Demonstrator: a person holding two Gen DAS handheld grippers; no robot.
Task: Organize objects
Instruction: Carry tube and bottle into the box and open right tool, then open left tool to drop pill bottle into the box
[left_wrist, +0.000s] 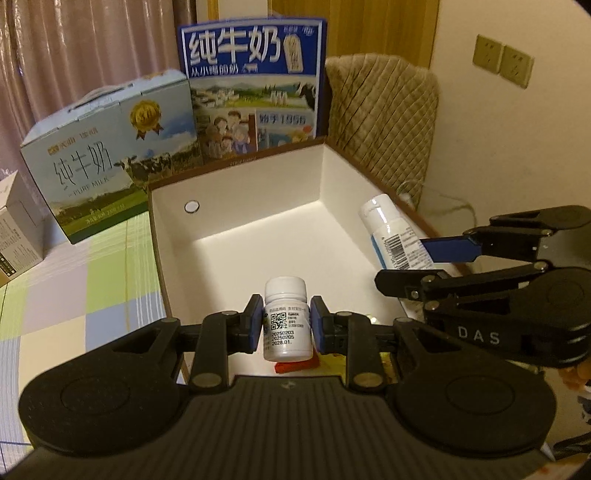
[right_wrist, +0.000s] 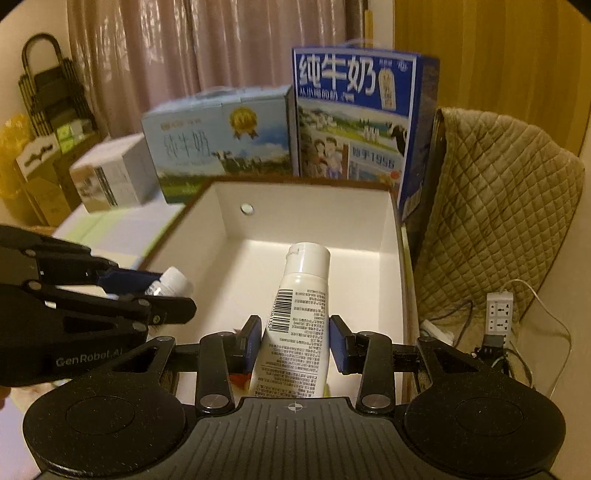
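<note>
Here both tools are loaded and poised over the open white box (left_wrist: 236, 206), so the step in hand looks like the drop-off — carrying items to the box and setting them inside. The left tool (left_wrist: 285, 322) is closed on a small white pill bottle (left_wrist: 286, 317), its blue pads pressing the bottle's sides, the bottle upright with its cap pointing away and its printed dates facing the camera. It hangs above the near part of the box floor; whether it touches the floor I cannot tell. The right tool (right_wrist: 295, 341) grips a white tube (right_wrist: 295, 325) with a barcode, cap end pointing toward the far wall of the box, tilted a little; the left pad presses its side, the right pad is at or just off it. The tube is over the right half of the box, near the right wall.

The box floor looks bare apart from something red and yellow at the near edge, mostly hidden. Behind the box stand two milk cartons (left_wrist: 110, 155) on a checked surface (left_wrist: 74, 295).

Next, I judge, each item wants lowering to the floor before the pads part — the two tools sit close together, so releasing one at a time would avoid a knock.
</note>
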